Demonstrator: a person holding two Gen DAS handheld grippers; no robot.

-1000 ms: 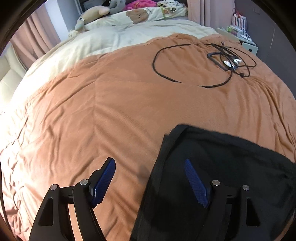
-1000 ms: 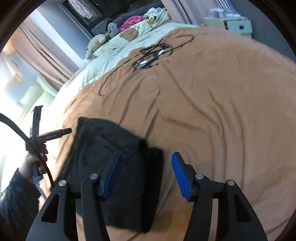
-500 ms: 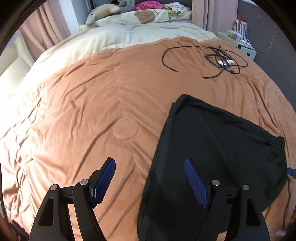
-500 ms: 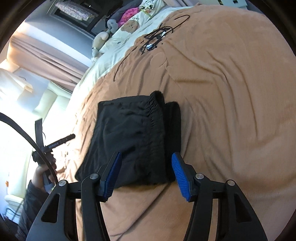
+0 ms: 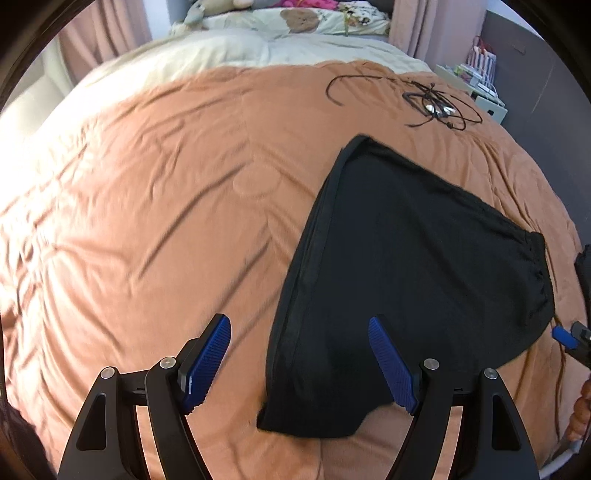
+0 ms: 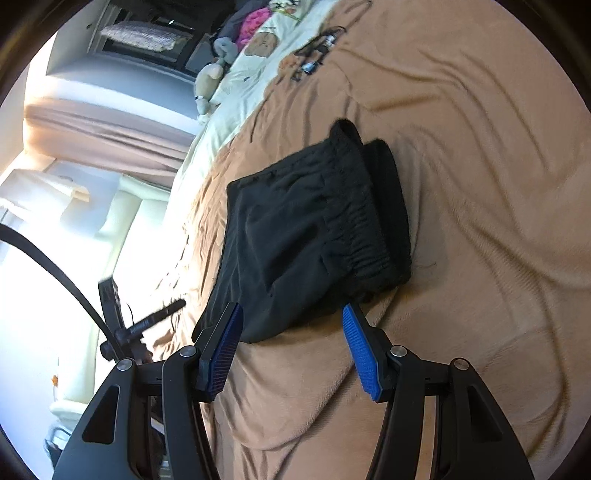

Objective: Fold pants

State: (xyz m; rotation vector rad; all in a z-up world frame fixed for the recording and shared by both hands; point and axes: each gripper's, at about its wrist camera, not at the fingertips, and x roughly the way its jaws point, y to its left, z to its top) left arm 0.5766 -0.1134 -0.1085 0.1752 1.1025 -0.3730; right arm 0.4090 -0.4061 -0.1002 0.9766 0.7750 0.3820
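Note:
The black pants point(image 5: 406, 266) lie folded into a compact stack on the orange blanket point(image 5: 147, 206). In the right wrist view the pants point(image 6: 306, 236) show their gathered elastic waistband on the right side. My left gripper point(image 5: 300, 354) is open and empty, held above the near edge of the pants. My right gripper point(image 6: 291, 343) is open and empty, just short of the near edge of the pants. A blue fingertip of the right gripper point(image 5: 563, 336) shows at the right edge of the left wrist view.
A tangle of black cables point(image 5: 432, 103) lies on the blanket beyond the pants. Pillows and plush toys point(image 5: 295, 18) sit at the head of the bed. A bedside shelf point(image 5: 484, 88) stands at the right. The left gripper's handle point(image 6: 144, 325) shows at the left of the right wrist view.
Both grippers have pulled back and up from the pants, which now lie fully in view. Both stayed open. The right wrist view has tilted to the left.

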